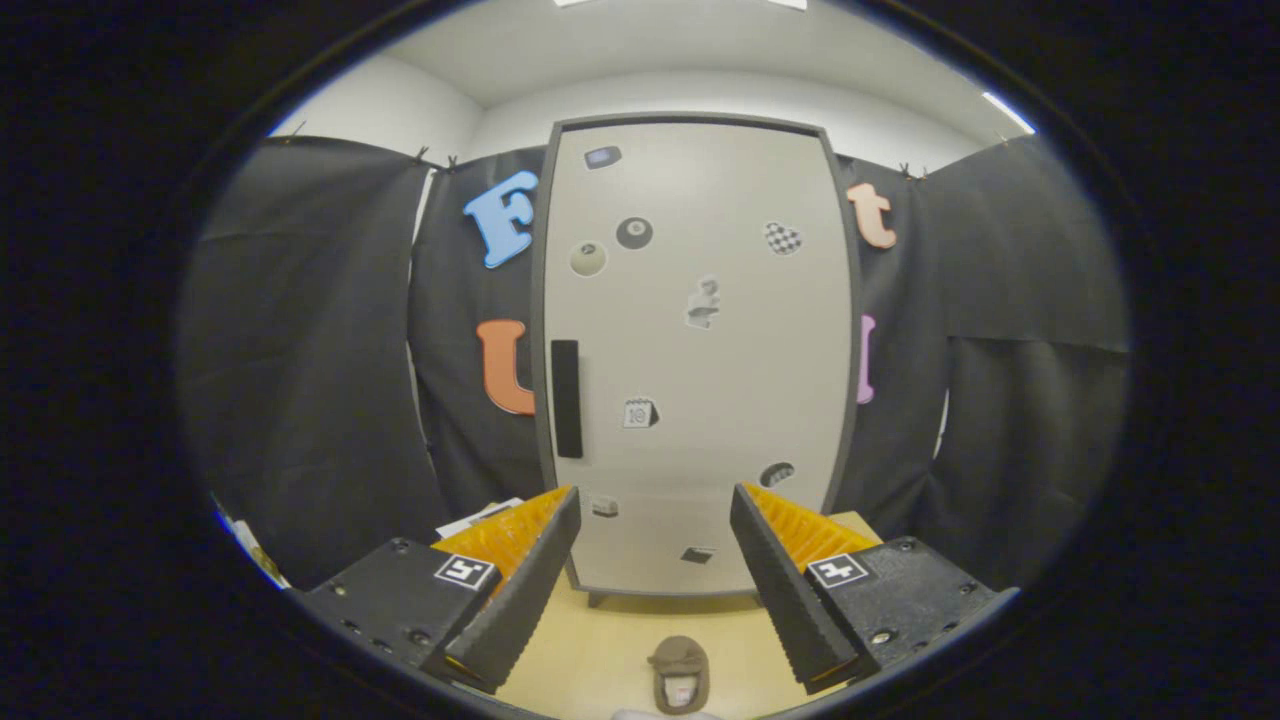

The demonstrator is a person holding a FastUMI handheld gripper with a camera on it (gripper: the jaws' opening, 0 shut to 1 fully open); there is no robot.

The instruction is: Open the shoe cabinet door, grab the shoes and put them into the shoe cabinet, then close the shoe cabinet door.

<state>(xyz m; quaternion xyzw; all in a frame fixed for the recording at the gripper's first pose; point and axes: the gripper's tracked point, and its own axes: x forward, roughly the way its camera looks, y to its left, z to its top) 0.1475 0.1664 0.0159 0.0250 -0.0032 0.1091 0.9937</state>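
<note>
Shoe cabinet (700,350) stands upright at the far edge of the wooden table (600,640), straight ahead of the gripper (655,520). Pale grey door (720,400) in a dark grey frame, shut. Black vertical handle (566,398) on the door's left side. Small stickers scattered over the door – a black ball, a pale ball, a checkered heart, a calendar icon, a few more too small to tell.

Shoe (679,672) sits on the table near the camera, between the fingers – brownish with a light insole, opening facing up; only one can be made out.

Fingers are spread wide apart, holding nothing, tips pointing at the door's lower part.

White papers (478,517) lie on the table left of the cabinet, just beyond the left finger. No readable writing.
</note>
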